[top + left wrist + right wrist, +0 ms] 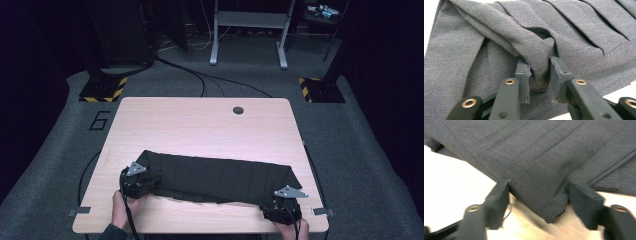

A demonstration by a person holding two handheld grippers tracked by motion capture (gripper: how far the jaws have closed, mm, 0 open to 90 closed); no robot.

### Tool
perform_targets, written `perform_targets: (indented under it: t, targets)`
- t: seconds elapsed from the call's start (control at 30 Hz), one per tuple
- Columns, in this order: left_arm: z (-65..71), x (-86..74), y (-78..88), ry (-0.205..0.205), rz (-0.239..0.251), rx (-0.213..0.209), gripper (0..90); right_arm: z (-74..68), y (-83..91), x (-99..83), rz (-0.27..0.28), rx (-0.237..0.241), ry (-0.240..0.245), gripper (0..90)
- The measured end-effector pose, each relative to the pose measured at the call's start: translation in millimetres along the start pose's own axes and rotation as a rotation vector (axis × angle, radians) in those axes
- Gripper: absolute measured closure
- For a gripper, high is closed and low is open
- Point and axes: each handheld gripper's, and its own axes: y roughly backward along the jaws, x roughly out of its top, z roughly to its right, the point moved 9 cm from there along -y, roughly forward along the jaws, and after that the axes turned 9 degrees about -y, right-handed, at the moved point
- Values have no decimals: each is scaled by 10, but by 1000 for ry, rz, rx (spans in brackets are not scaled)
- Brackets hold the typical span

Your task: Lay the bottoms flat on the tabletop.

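Left gripper (136,181) pinches a bunched fold of the dark pleated cloth (220,177): in the left gripper view both pads press on a puckered ridge of cloth (537,72) between them. Right gripper (284,207) straddles the cloth's near right corner (544,200); jaws stand to either side of that corner, the gaps very small and blurred, so no firm clamp yet by my reading.

Cloth lies along the near half of the table (200,120), long axis running left to right, near hem just ahead of both grippers. Each gripper sits at its own end of that axis, well apart, so each hand is nearest its own corner.

Both hands come in from the near edge, grippers low on the cloth and pointing away from the person. Next move likely hinges on the right jaws closing on the corner before any lift.
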Motion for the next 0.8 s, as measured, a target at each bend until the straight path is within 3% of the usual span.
perform_targets:
  t: [0.13,0.33,0.47,0.8]
  targets:
    - [-4,-4,20,-19,-7,-2,766,-29,17,25,13,8,-11,542]
    - [-2,18,44,-16,21,-7,790,8,127,101,65,16,-15,697]
    - [0,41,59,-16,36,-6,800,8,133,119,65,28,-5,789]
    - [-8,187,197,-24,80,-27,815,-12,265,314,138,44,13,825]
